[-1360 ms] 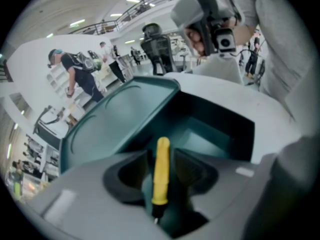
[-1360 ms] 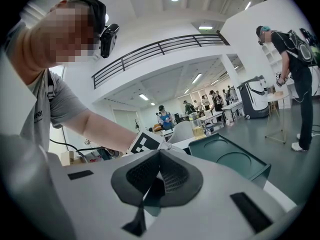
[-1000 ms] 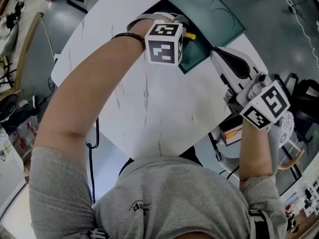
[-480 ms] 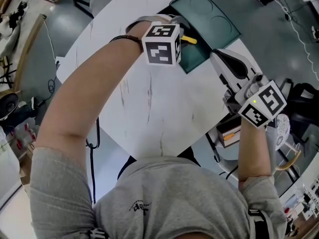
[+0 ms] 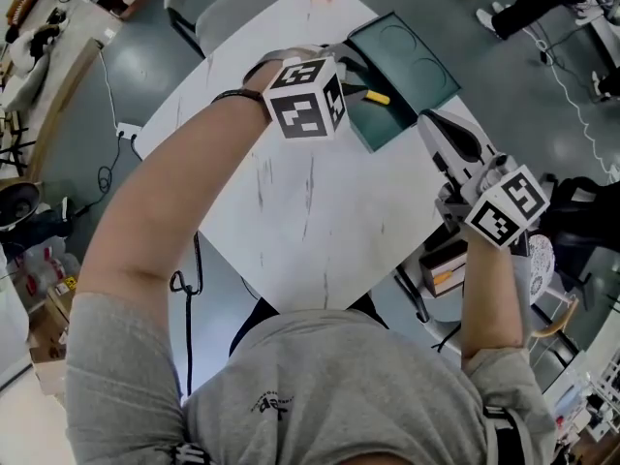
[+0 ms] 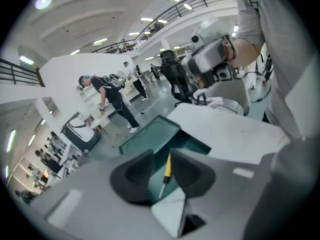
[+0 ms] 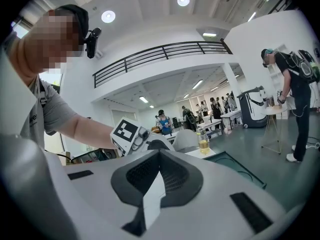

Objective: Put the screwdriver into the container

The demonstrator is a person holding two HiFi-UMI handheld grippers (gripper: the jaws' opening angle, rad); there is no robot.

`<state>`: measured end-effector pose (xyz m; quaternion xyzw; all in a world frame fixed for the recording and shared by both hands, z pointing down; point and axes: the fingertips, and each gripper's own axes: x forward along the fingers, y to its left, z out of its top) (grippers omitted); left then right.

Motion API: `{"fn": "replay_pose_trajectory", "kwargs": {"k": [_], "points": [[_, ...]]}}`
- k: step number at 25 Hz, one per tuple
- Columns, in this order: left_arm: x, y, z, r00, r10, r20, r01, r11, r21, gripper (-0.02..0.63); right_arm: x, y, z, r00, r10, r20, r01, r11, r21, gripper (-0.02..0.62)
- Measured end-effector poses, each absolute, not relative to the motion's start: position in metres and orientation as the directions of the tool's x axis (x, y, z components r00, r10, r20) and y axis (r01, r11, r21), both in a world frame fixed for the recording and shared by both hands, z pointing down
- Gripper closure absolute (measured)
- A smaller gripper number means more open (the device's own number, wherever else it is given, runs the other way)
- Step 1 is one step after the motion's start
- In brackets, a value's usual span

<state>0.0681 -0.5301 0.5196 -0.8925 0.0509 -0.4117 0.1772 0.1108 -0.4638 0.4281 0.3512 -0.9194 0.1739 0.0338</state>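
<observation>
Screwdriver (image 5: pixel 374 95) lies inside green container (image 5: pixel 412 56) at table (image 5: pixel 320 221) far corner | left gripper (image 6: pixel 161 156) jaws apart above it, release judged done | right gripper (image 7: pixel 159 156) closed, empty, idle at right edge

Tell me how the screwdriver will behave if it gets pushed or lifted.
The screwdriver is slim and straight with a rounded yellow handle, so it is probably stiff, light and apt to roll if pushed sideways. It lies in the container, whose walls would likely stop it. The thin shaft looks smooth; gripping the handle seems surer.
</observation>
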Motion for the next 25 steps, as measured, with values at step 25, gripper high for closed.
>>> {"fn": "replay_pose_trajectory", "kwargs": {"k": [25], "points": [[-0.168,-0.409,0.366,0.904,-0.365,0.221,-0.382,-0.923,0.037,0.601,0.02,-0.347,0.31,-0.598,-0.773,0.214,-0.802,0.573,-0.171,0.588]]}}
